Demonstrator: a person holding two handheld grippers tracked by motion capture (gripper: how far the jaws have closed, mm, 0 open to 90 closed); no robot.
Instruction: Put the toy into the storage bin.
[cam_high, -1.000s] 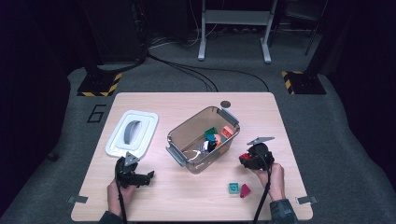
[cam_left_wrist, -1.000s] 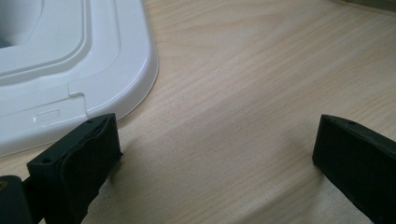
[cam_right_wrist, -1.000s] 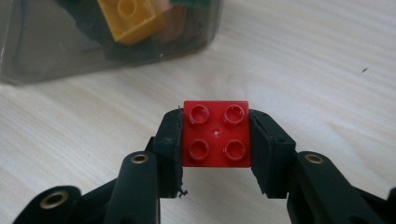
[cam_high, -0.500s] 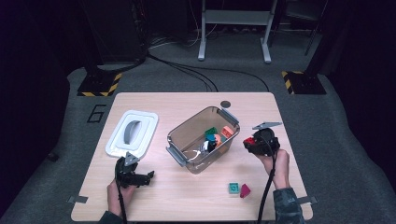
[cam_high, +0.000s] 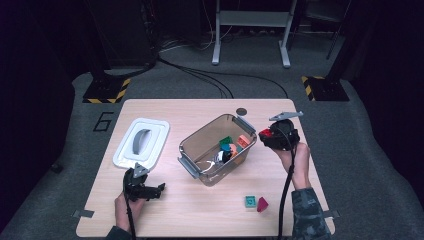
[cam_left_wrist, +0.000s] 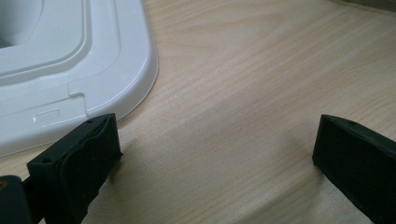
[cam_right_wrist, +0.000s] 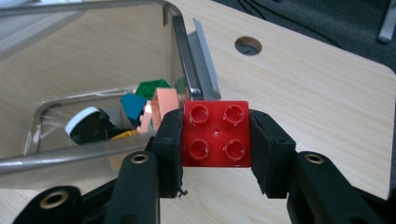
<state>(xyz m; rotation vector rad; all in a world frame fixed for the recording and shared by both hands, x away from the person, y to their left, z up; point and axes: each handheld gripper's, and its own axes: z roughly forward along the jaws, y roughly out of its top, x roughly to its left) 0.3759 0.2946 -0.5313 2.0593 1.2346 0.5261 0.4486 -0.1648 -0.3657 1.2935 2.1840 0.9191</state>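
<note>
Your right gripper clamps the red four-stud plastic brick squarely between both pads, beside the clear plastic bin. Your left gripper rests wide open on the table.

White lid left of centre; green block and magenta wedge (touching) near front edge.

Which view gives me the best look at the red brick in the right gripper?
The right gripper view: the red brick sits close up, studs facing the camera, clamped between the right gripper's two jaws beside the bin. The high view shows it as a small red spot at that gripper.
</note>
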